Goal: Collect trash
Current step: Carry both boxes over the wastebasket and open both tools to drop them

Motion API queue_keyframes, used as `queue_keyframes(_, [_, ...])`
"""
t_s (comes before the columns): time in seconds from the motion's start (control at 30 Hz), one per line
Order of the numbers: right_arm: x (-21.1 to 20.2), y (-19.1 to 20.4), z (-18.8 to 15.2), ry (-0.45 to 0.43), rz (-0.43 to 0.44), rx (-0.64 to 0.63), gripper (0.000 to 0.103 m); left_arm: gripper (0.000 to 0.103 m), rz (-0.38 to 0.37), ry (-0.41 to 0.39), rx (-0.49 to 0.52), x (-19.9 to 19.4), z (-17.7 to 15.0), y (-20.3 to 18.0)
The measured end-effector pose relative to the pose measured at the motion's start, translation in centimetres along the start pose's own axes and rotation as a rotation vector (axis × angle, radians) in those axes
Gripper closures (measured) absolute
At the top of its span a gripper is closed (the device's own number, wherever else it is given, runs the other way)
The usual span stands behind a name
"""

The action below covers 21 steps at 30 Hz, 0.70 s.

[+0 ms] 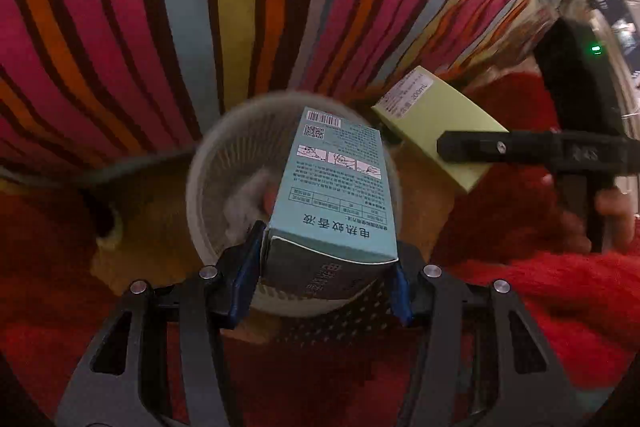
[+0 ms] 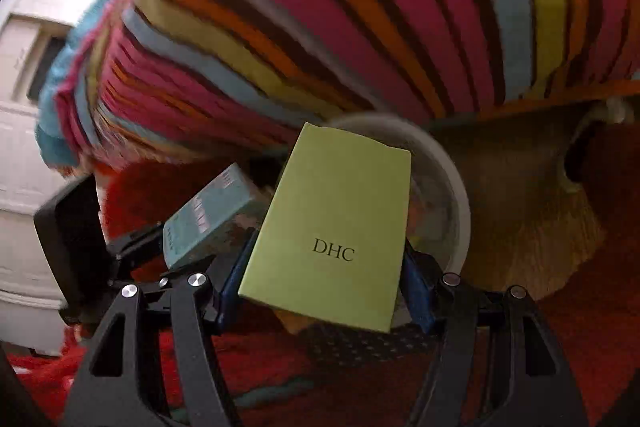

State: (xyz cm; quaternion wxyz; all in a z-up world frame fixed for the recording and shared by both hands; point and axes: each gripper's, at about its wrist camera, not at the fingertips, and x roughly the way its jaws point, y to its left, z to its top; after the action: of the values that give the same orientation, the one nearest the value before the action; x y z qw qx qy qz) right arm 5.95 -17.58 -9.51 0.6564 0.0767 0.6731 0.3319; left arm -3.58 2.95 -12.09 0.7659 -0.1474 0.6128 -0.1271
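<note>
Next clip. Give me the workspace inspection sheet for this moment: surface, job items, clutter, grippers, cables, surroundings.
Surface: red shaggy rug with a tan patch.
Job's things: blue box and green DHC box, both held in the air over the white bin; something pale lies inside the bin, too blurred to name.
Clutter: nothing seen.
Grippers: left gripper shut on the blue box; right gripper shut on the green DHC box, its blue-padded fingers clamping the sides.
Cables: nothing seen.
Surroundings: striped cushion right behind the bin; white furniture at the far left of the right wrist view.
</note>
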Motion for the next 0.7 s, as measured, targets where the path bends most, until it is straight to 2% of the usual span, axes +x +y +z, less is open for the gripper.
queue_keyframes(0.2, [2.5, 1.0, 0.6, 0.057, -0.044, -0.040, 0.038, 0.048, 0.053, 0.058, 0.014, 2.4, 0.5, 0.2])
queue_keyframes(0.23, [2.6, 0.9, 0.2, 0.060, -0.061, -0.042, 0.036, 0.044, 0.069, 0.082, 0.008, 2.9, 0.7, 0.2])
queue_keyframes(0.27, [2.7, 0.9, 0.4, 0.058, -0.082, -0.043, 0.027, 0.034, 0.090, 0.093, 0.005, 3.0, 0.7, 0.3])
queue_keyframes(0.3, [2.6, 0.9, 0.5, 0.048, -0.095, -0.040, 0.024, 0.032, 0.120, 0.097, 0.008, 3.2, 0.9, 0.2])
queue_keyframes(0.37, [2.3, 0.4, 0.6, 0.035, -0.094, -0.021, 0.024, 0.027, 0.160, 0.085, 0.008, 3.3, 0.6, 0.0])
queue_keyframes(0.43, [1.8, -1.1, -0.7, 0.025, -0.092, 0.002, 0.024, 0.023, 0.175, 0.074, -0.007, 3.1, 0.5, 0.3])
queue_keyframes(0.53, [1.0, -2.1, -1.5, 0.013, -0.101, 0.024, 0.024, 0.023, 0.161, 0.053, -0.029, 2.6, 0.6, 0.9])
queue_keyframes(0.7, [0.1, -1.1, -1.5, -0.019, -0.151, -0.012, 0.024, 0.023, 0.179, 0.011, -0.025, 1.5, 0.9, 0.9])
